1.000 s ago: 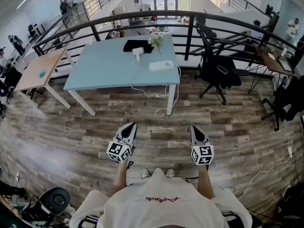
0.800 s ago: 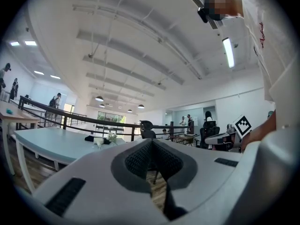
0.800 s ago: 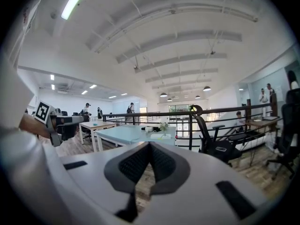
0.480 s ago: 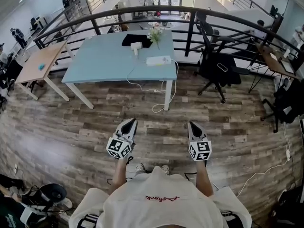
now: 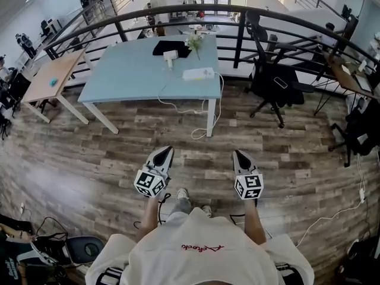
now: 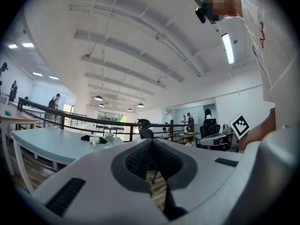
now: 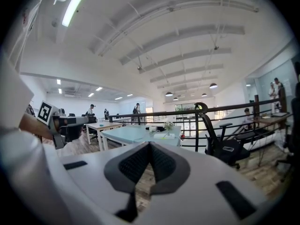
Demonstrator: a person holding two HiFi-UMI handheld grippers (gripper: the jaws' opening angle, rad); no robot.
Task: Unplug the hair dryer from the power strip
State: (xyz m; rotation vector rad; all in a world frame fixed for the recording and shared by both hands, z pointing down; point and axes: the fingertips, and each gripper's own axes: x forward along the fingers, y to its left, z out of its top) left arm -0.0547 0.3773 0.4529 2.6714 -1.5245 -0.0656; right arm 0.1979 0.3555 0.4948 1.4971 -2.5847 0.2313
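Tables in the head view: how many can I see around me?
3 clear ones: the blue table straight ahead, a wooden table at far left, and a brown desk at the right edge, partly cut off. More beyond the railing may be hidden.

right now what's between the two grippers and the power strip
Head view: bare wood floor, then the table's near edge. A white cable hangs off that edge to the floor. Nothing else stands before the power strip.

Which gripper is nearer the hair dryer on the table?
Left. The left gripper sits almost straight below the hair dryer in the head view; the right gripper is off to its right. Both shut, well short of the table.
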